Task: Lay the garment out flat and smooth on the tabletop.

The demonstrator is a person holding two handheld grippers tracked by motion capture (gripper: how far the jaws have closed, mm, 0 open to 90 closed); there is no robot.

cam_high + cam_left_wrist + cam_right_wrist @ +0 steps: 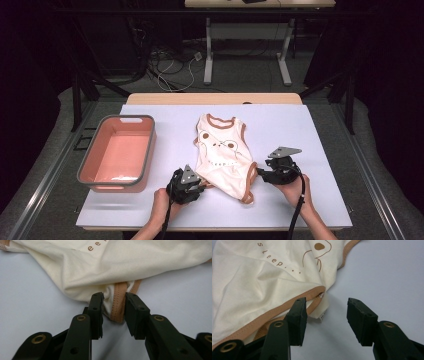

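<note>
A cream baby vest (222,155) with brown trim and a bear print lies flat on the white table (300,130). My left gripper (204,184) is at the vest's near left corner. In the left gripper view its jaws (114,302) stand a little apart with the brown hem strip (118,305) between them, lying slack and not pinched. My right gripper (259,172) is at the vest's near right edge. In the right gripper view it (327,307) stands open, with the hem corner and a small white label (323,312) beside its left jaw.
A pink bin with a grey rim (90,155) sits at the table's left side. Bare white table lies to the right of the vest and along the near edge. Desk legs and cables stand on the floor beyond the far edge.
</note>
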